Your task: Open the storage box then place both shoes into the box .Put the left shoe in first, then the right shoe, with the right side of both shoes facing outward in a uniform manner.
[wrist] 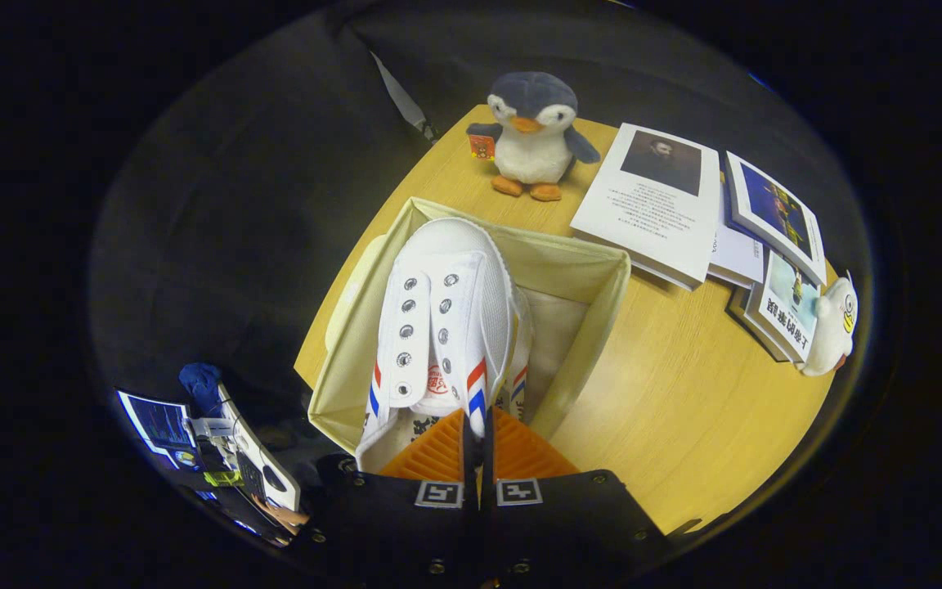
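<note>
A white canvas shoe [438, 319] with red and blue side stripes hangs over the open beige fabric storage box [573, 249], toe pointing away from me. My gripper [477, 429] is shut on the shoe's side wall near the heel, with the fingers almost touching. Just right of the held shoe and lower in the box, part of a second white shoe [520, 372] with the same stripes shows. The held shoe hides most of it. The box stands at the near left corner of the wooden table [684, 393].
A plush penguin [532, 135] stands beyond the box. Several books [659, 204] lie at the far right, with a small white plush toy [835, 327] at their end. Off the table's left edge, low down, sit a lit screen and gear [193, 433].
</note>
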Motion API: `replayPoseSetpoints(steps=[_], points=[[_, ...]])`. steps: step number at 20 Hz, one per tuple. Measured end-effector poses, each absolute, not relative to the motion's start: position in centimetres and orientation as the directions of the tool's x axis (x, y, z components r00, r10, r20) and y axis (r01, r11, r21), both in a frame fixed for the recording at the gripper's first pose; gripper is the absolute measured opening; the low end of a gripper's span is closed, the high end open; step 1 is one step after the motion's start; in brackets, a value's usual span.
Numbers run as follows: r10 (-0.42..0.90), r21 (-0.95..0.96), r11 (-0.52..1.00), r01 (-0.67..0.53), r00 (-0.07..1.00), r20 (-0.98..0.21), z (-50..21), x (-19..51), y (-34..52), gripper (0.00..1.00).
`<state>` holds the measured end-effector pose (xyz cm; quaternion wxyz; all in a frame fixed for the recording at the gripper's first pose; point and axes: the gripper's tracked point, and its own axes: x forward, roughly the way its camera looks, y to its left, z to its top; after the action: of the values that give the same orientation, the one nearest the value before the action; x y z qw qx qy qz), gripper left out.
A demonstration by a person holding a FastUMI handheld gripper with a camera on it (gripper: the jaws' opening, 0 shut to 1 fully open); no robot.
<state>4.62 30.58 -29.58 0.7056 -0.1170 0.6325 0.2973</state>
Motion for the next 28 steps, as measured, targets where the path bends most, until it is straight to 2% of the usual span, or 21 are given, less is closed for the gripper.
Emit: replayPoseSetpoints(steps=[2, 3, 4, 5, 6, 8, 14, 19, 24, 28], points=[[0.287, 0.229, 0.788, -0.571, 0.011, -0.958, -29.7, 4.4, 31.3, 0.01], [0.329, 0.271, 0.781, -0.562, 0.003, -0.944, -29.3, 4.2, 32.2, 0.04], [0.371, 0.308, 0.777, -0.549, 0.005, -0.929, -28.6, 4.4, 33.1, 0.21], [0.403, 0.331, 0.77, -0.545, 0.014, -0.915, -27.9, 4.8, 33.6, 0.28], [0.403, 0.318, 0.771, -0.552, 0.036, -0.914, -27.5, 5.1, 33.3, 0.58], [0.393, 0.272, 0.77, -0.577, 0.092, -0.915, -26.8, 6.3, 32.2, 0.92], [0.432, 0.245, 0.79, -0.562, 0.226, -0.873, -23.1, 7.6, 28.2, 0.91], [0.436, 0.17, 0.842, -0.512, 0.46, -0.774, -18.1, 9.4, 23.1, 0.91], [0.456, 0.126, 0.877, -0.463, 0.72, -0.523, -10.2, 10.0, 18.1, 0.91], [0.358, 0.027, 0.931, -0.364, 0.894, -0.269, -3.4, 10.1, 12.9, 0.92]])
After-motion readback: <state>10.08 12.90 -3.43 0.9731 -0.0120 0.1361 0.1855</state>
